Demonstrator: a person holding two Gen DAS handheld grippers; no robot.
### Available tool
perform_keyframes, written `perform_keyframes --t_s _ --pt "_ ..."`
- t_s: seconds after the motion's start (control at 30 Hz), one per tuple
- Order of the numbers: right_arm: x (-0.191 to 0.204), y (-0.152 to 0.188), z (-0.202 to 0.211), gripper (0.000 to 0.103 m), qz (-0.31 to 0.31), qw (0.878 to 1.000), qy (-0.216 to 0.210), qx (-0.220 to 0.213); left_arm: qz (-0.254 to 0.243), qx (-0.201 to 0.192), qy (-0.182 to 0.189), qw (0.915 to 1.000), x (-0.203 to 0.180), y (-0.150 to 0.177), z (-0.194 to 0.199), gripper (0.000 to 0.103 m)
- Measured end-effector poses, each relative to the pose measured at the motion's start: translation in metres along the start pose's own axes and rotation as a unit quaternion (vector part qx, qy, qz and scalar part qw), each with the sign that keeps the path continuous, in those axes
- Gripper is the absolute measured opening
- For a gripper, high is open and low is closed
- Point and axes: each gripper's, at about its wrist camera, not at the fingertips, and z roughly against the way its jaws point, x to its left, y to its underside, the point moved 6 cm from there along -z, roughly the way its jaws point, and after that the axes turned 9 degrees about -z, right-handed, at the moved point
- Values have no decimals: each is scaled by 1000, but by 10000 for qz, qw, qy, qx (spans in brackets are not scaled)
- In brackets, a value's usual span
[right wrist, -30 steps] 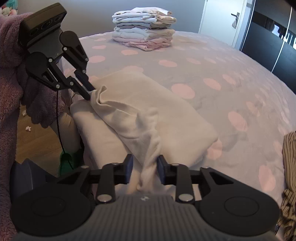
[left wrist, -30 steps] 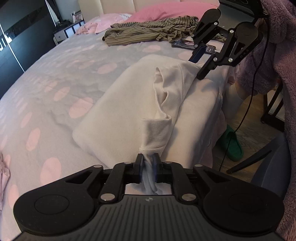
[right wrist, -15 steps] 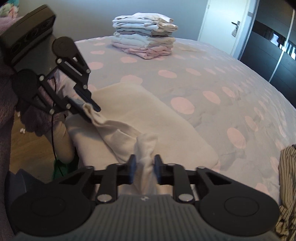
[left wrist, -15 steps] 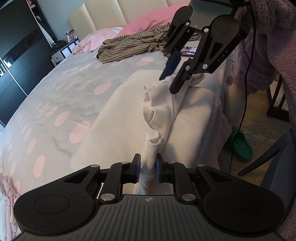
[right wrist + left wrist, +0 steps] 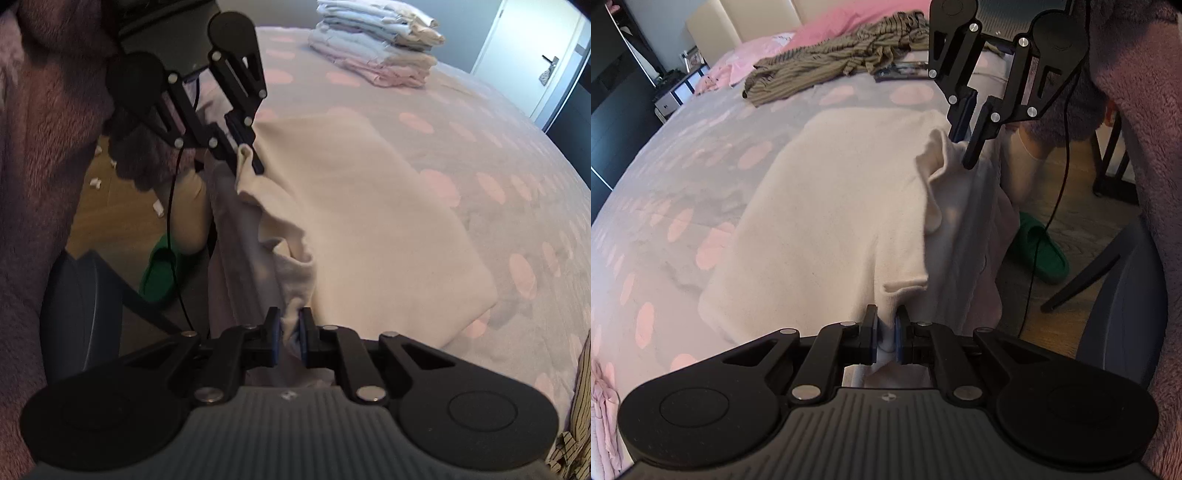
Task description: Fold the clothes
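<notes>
A cream garment (image 5: 831, 206) lies folded on the spotted bedspread (image 5: 683, 177), near the bed's edge. My left gripper (image 5: 886, 319) pinches one end of the garment's near edge; its jaws are closing with cloth bunched between the pads. At the other end of that edge, my right gripper (image 5: 290, 314) is also closing on a bunch of the cream garment (image 5: 369, 206). The held edge stands up in a loose ridge between them. Each gripper shows in the other's view: the right gripper (image 5: 964, 147) and the left gripper (image 5: 247, 158), both with cloth at the tips.
A striped brown garment (image 5: 842, 55) and pink pillows (image 5: 827, 26) lie at the head of the bed. A stack of folded clothes (image 5: 376, 48) sits at the far end. Beside the bed are a green slipper (image 5: 1041, 251), a chair (image 5: 81, 306) and the person's fleece sleeve (image 5: 1145, 147).
Both pairs of jaws have narrowed onto the cloth edge. Each gripper has rolled and looms larger in the other's view, and the raised ridge of cloth has shifted toward the bed's edge.
</notes>
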Motion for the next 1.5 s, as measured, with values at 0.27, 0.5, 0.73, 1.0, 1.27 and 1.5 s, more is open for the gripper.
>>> perform_keyframes --t_s 0.27,0.5,0.73,1.0,1.27,1.5 --pt "9 6 -1 21 140 9993 -228 243 104 30 314 9994 -1 7 4 7" --pt "18 12 3 24 177 9980 -415 448 495 -205 754 9957 5 3 20 12" --pt "-5 -8 35 28 -630 9973 -184 -318 938 -739 956 9882 15 -7 42 19" --pt "-62 -32 36 20 -2266 9613 1190 -1023 2278 -607 -175 9716 72 -8 32 19" --pt "-99 -41 18 20 -3319 9190 1874 -1009 3134 -451 -1029 9429 107 3 13 17" --pt "-129 -39 -23 20 -3920 8974 1873 -772 3968 -481 -950 9117 131 26 -10 14"
